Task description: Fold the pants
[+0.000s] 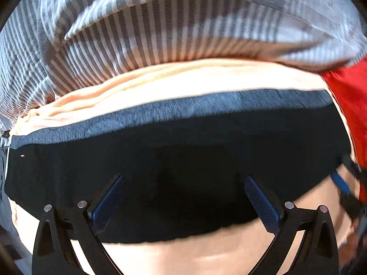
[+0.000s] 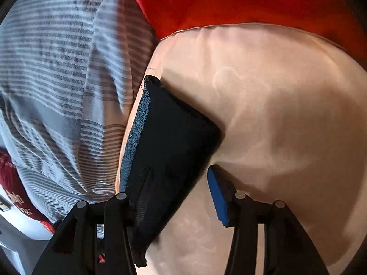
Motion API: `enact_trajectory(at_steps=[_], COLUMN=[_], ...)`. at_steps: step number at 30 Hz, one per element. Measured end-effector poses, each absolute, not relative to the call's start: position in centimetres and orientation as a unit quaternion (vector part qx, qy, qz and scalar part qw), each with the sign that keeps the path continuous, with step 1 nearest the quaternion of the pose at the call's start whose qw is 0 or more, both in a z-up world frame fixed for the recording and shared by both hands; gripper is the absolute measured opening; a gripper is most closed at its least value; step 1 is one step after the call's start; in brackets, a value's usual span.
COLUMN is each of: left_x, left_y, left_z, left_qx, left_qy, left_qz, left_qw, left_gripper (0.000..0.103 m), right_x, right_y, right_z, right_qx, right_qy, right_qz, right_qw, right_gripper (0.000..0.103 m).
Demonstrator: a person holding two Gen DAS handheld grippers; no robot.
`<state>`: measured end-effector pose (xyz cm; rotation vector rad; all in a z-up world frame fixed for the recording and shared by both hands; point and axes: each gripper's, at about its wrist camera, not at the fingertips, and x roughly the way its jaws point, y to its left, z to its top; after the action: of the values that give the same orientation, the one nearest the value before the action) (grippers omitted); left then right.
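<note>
The black pants point(image 1: 174, 151) lie folded into a long band on a peach sheet point(image 1: 183, 78), with a grey-blue strip point(image 1: 160, 112) along their far edge. My left gripper point(image 1: 183, 177) hovers over them pointing steeply down, open wide, with nothing pinched. In the right wrist view the pants point(image 2: 174, 133) run away from me as a narrow dark stack. My right gripper point(image 2: 180, 168) stands open at their near end. The cloth lies against the left finger, and the blue right pad point(image 2: 218, 197) is apart from it. A blue pad of that gripper point(image 1: 340, 183) shows at the left view's right edge.
Grey-and-white striped bedding point(image 1: 160, 34) is heaped beyond the pants and to the left point(image 2: 57, 80). A red cloth point(image 2: 240, 4) lies at the sheet's far side point(image 1: 351, 96). A dark red item with lettering point(image 2: 13, 190) sits at the lower left, by the bed's edge.
</note>
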<state>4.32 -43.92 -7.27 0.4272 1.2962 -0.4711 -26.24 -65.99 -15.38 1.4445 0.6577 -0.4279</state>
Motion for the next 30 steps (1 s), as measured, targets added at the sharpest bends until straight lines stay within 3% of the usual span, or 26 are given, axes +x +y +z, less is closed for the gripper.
enact_trajectory(at_steps=[7,18,20,22,30], left_x=[4.5,6.5,7.0,7.4,8.0], left_y=[-43.9,-46.8,-47.7,-48.2,-47.5], left_z=[-10.8,-8.4,-8.7,-9.1,-12.1], left_qx=[0.202,0.193,0.198,0.196,0.16], left_qy=[0.618,0.585,0.581,0.571,0.563], left_qz=[-0.197,-0.216,-0.215,-0.213,-0.235], left_qw=[0.734,0.757,0.76,0.768,0.776], left_gripper=[0.103,0.103,0.103,0.103,0.1], right_x=[-24.4,-21.0,-20.1,-19.5,-18.5], right_y=[-66.9,-67.5,-67.6,-67.6,-66.0], right_z=[-16.6,-17.3,-17.6,-17.7,-13.9], right_qx=[0.675,0.677,0.686,0.694,0.674], right_qy=[0.241,0.229,0.239,0.255,0.25], right_qz=[-0.141,-0.087,-0.077,-0.073,-0.049], right_qw=[0.683,0.694,0.683,0.669,0.693], right_gripper=[0.055,0.053,0.047,0.014,0.013])
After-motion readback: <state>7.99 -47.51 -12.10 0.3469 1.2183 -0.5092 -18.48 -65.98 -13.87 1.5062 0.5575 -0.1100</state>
